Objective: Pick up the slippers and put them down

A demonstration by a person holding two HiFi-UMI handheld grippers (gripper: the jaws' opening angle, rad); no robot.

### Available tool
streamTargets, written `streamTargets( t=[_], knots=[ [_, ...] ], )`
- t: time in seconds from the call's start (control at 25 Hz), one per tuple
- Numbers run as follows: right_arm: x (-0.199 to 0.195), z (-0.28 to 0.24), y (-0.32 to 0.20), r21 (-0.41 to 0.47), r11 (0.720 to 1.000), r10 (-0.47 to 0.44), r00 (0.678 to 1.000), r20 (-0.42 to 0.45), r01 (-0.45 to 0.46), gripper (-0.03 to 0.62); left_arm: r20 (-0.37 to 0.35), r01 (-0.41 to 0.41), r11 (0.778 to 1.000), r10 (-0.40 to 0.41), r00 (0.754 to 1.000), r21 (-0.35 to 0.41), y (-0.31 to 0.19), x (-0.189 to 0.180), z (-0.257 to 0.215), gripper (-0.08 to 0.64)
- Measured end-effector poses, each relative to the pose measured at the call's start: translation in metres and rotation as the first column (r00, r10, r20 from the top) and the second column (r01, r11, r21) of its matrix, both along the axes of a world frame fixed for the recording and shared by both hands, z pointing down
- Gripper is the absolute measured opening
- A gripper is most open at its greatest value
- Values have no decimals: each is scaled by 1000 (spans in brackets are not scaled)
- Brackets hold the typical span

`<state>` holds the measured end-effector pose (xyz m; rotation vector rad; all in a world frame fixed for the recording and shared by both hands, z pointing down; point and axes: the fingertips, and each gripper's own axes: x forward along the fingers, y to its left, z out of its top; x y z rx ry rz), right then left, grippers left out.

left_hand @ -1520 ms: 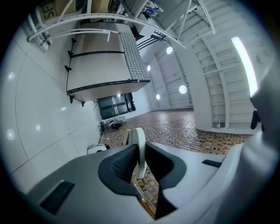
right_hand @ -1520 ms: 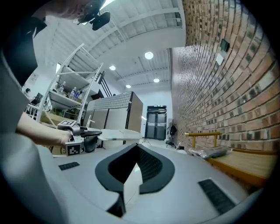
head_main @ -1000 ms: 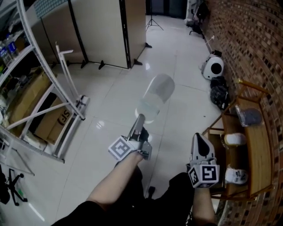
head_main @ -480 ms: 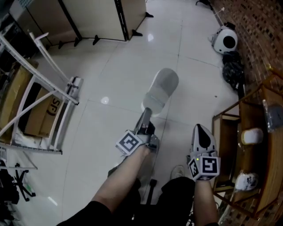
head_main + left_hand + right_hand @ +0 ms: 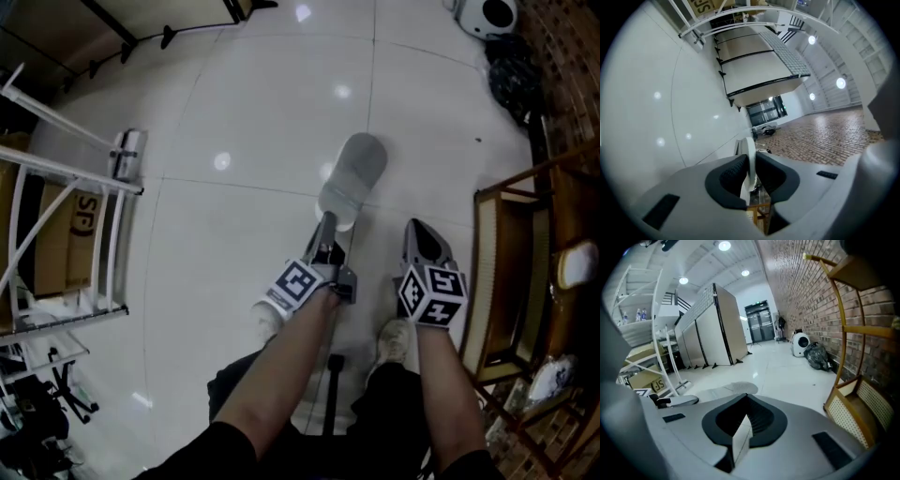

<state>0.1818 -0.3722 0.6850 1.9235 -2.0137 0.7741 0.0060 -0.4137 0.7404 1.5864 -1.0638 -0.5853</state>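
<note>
A pale grey slipper (image 5: 352, 176) hangs over the white tiled floor, gripped by one end. My left gripper (image 5: 326, 228) is shut on that end; in the left gripper view a thin white edge of the slipper (image 5: 749, 161) sits clamped between the black pads. My right gripper (image 5: 419, 236) is just right of it, jaws together, with nothing showing beyond its tips. From the right gripper view, the slipper (image 5: 732, 389) and the left gripper (image 5: 670, 401) lie low to the left, close to the floor.
A wooden rack (image 5: 495, 272) stands at the right against the brick wall, with white footwear (image 5: 574, 263) on it. A white metal frame (image 5: 98, 220) and a cardboard box (image 5: 64, 239) are at the left. A black bag (image 5: 514, 73) lies at the far right. The person's shoes (image 5: 394, 339) are below the grippers.
Both grippers have dropped toward the floor, the left one carrying the slipper down with it. The head view has tilted further down, so the rack and frame slid outward.
</note>
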Motion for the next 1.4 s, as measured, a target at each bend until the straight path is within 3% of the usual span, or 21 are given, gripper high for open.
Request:
streamTargets(
  t=[0.12, 0.36, 0.44, 0.64, 0.68, 0.76, 0.8, 0.84, 0.96, 1.08, 1.16, 1.28, 1.4],
  knots=[
    [2, 54, 7, -114, 993, 29, 1000, -4, -30, 9, -1, -5, 997, 5, 1000, -72, 5, 1, 38, 52],
    [-11, 97, 34, -235, 971, -43, 998, 40, 52, 9, -38, -23, 981, 16, 999, -195, 18, 19, 95, 54],
    [-11, 97, 34, -243, 969, -47, 998, 41, 55, 9, -34, 2, 965, -12, 999, -263, 27, 18, 117, 54],
    [-11, 100, 38, -263, 962, -65, 997, 36, 72, 9, 80, 44, 906, -11, 997, -422, 55, 10, 159, 58],
    [-11, 100, 38, -262, 962, -64, 997, 39, 72, 9, 97, 44, 891, 1, 995, -453, 60, 10, 166, 80],
    [-12, 99, 38, -252, 965, -64, 997, 49, 74, 9, 143, 49, 850, 31, 989, -524, 69, 9, 178, 308],
    [-13, 99, 38, -248, 966, -66, 996, 54, 78, 9, 175, 50, 827, 58, 983, -560, 74, 7, 183, 378],
    [-13, 100, 38, -249, 965, -70, 996, 56, 82, 9, 210, 46, 807, 98, 973, -588, 79, 7, 187, 391],
    [-13, 100, 39, -256, 963, -75, 996, 48, 85, 9, 294, -32, 768, 283, 913, -640, 97, 15, 195, 396],
    [-14, 99, 38, -254, 964, -74, 996, 45, 83, 9, 313, -171, 721, 486, 816, -672, 115, 37, 198, 396],
    [-15, 98, 38, -254, 963, -83, 996, 41, 91, 9, 317, -237, 699, 564, 763, -674, 120, 49, 197, 396],
    [-14, 99, 37, -258, 962, -82, 996, 36, 88, 9, 357, -299, 693, 634, 686, -656, 117, 57, 192, 396],
    [-10, 104, 38, -279, 958, -70, 997, 24, 74, 9, 434, -334, 700, 676, 596, -632, 108, 57, 180, 396]
  ],
)
